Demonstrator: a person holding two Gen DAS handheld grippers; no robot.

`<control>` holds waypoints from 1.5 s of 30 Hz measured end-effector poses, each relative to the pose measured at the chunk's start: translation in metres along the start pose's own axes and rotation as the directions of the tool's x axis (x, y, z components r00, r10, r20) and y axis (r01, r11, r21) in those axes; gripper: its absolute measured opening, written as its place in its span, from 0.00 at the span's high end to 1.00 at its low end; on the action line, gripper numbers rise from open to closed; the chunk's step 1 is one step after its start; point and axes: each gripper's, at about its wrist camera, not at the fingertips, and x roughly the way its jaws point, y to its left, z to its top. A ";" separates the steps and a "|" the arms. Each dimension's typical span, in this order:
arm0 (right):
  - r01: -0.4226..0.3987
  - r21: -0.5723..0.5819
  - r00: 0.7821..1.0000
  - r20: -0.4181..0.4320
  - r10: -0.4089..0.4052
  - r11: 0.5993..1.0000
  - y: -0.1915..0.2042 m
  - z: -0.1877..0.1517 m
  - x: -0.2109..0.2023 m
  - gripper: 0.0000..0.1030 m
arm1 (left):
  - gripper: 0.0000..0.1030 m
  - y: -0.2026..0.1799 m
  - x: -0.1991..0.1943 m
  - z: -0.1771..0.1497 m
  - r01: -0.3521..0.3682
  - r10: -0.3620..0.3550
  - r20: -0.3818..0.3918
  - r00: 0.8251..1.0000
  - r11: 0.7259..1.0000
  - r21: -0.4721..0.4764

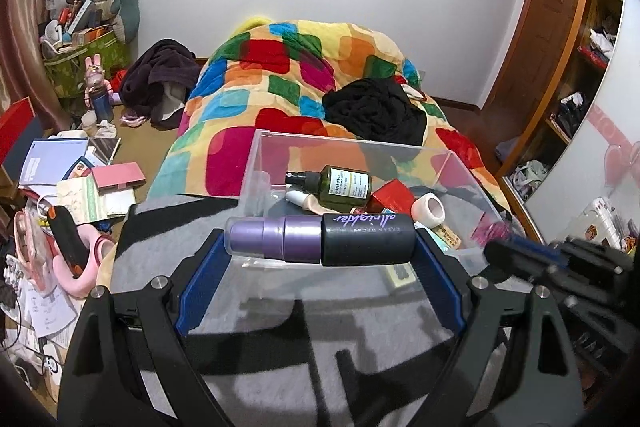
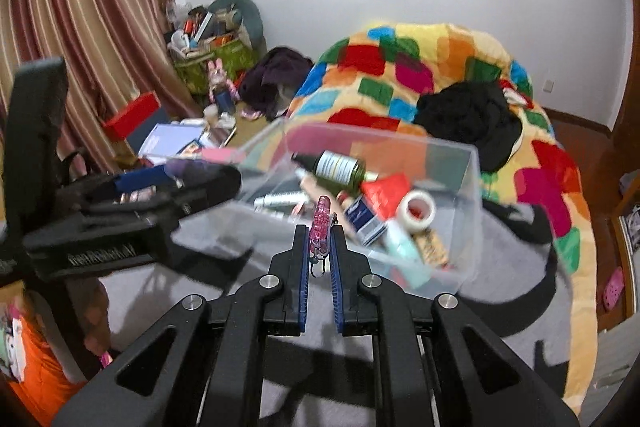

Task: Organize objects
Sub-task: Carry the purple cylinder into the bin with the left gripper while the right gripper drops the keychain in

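My left gripper (image 1: 320, 241) is shut lengthwise on a purple and black spray bottle (image 1: 320, 238), held sideways just above the near wall of a clear plastic bin (image 1: 360, 143). The bin holds a green bottle (image 1: 346, 187), a red box (image 1: 394, 201), a tape roll (image 1: 430, 209) and other small items. My right gripper (image 2: 320, 239) is shut on a pink glittery hair clip (image 2: 321, 223), which sticks up between the pads in front of the bin (image 2: 472, 163). In the right wrist view the left gripper (image 2: 160, 183) shows blurred at the left.
The bin sits on a grey and black blanket (image 1: 280, 307) on a bed with a colourful patchwork quilt (image 1: 280, 83) and black clothing (image 1: 376, 111). Books, boxes and clutter (image 1: 80, 171) cover the floor at left. Wooden shelves (image 1: 576, 67) stand at right.
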 end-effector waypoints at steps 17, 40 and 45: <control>0.065 0.054 0.992 -0.115 -0.058 0.996 -0.033 0.005 0.057 0.91 | 0.12 -0.017 0.059 0.004 0.002 0.003 -0.131 0.991 0.999 0.043; 0.068 -0.025 0.997 0.024 -0.067 0.997 -0.026 -0.010 -0.003 0.42 | 0.10 -0.013 -0.004 -0.015 0.046 -0.046 0.047 0.998 0.999 0.010; 0.061 -0.023 0.997 0.046 -0.060 0.998 -0.026 -0.016 -0.010 0.31 | 0.10 -0.014 -0.011 -0.025 0.043 -0.044 0.061 0.997 0.999 0.014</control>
